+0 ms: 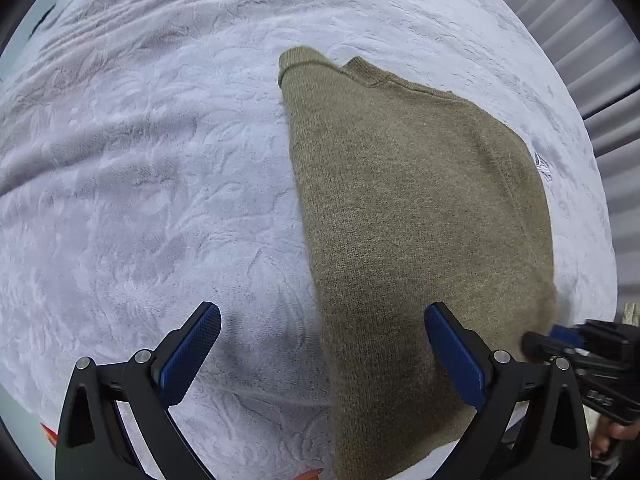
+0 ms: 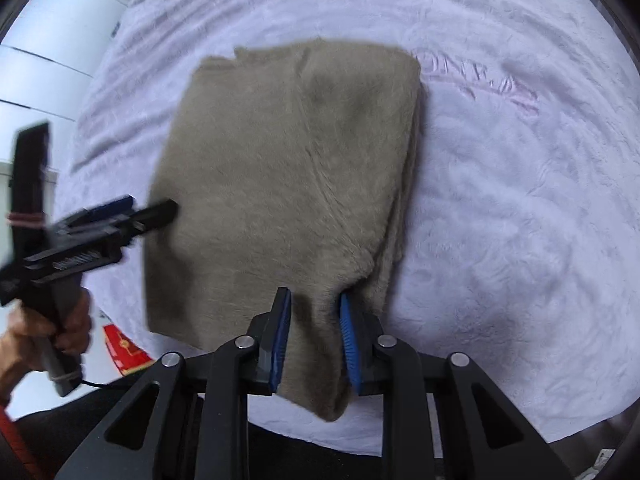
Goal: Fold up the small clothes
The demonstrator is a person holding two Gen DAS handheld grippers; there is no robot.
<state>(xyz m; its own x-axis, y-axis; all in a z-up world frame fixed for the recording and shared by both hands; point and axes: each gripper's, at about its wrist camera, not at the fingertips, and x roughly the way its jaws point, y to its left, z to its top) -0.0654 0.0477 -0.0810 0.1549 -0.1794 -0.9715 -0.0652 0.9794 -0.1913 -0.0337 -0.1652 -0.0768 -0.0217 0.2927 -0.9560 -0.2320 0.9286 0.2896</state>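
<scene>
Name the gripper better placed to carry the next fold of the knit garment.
Right. The right gripper is pinching the knit garment's near corner; the left gripper hangs wide open over its edge, gripping nothing.

A folded olive sweater (image 1: pixel 416 208) lies on the pale blanket (image 1: pixel 140 200).

One olive-brown knitted garment (image 1: pixel 408 216) lay on one pale lilac plush blanket (image 1: pixel 140 200). Two grippers were in view, the left gripper (image 1: pixel 322 354) and the right gripper (image 2: pixel 314 340), each with two blue-padded fingers. One hand (image 2: pixel 60 332) showed. One red packet (image 2: pixel 124 350) lay at the blanket's edge.
</scene>
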